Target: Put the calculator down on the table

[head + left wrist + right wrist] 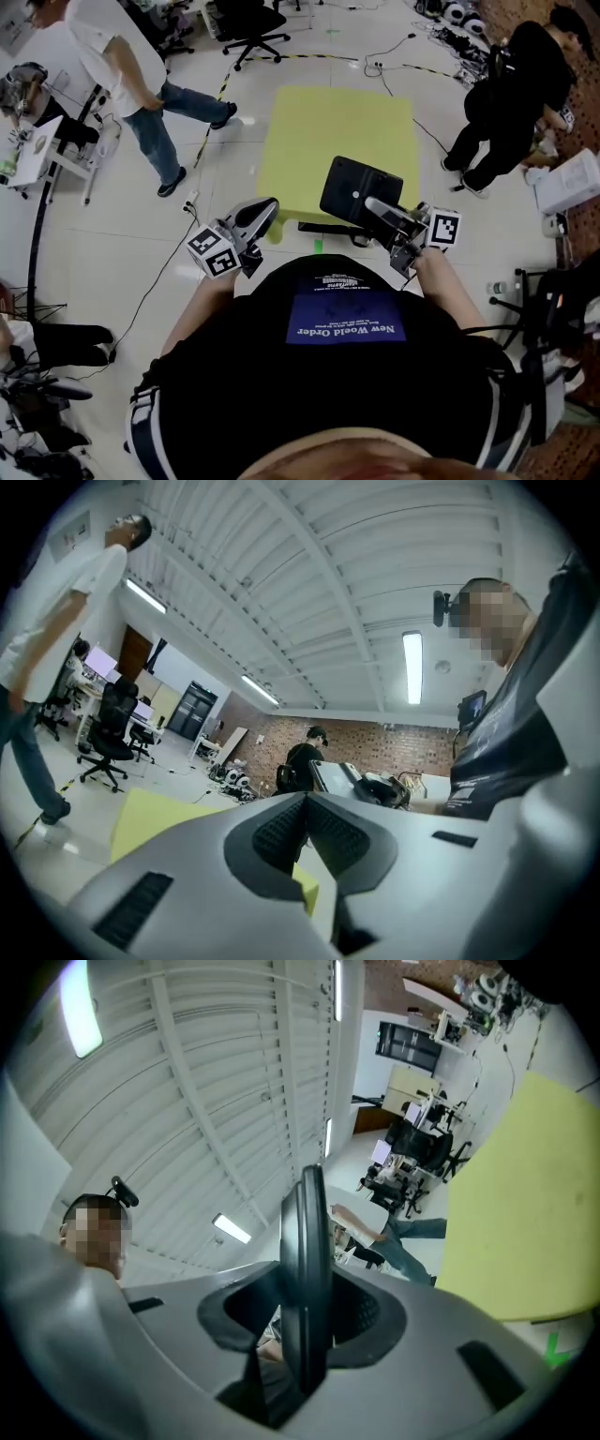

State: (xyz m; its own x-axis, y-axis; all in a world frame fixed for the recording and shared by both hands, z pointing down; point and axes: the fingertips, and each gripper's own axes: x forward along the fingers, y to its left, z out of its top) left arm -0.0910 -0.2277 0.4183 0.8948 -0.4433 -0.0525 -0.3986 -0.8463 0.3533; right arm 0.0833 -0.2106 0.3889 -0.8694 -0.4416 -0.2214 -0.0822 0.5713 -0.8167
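A black calculator [360, 191] hangs in the air over the near edge of a yellow-green table [328, 131], back side towards me. My right gripper [375, 207] is shut on its lower right part. In the right gripper view the calculator [306, 1269] stands edge-on between the pads, which press on both faces. My left gripper [265, 212] is at the table's near left corner, shut with nothing in it; its pads [281, 832] meet in the left gripper view. The table [159, 819] shows beyond them.
A person in a white shirt and jeans [141, 84] walks at the left. Another person in black [506, 103] bends at the right. An office chair [253, 23] stands behind the table. Cables [394, 66] lie on the floor, and desks and boxes stand at both sides.
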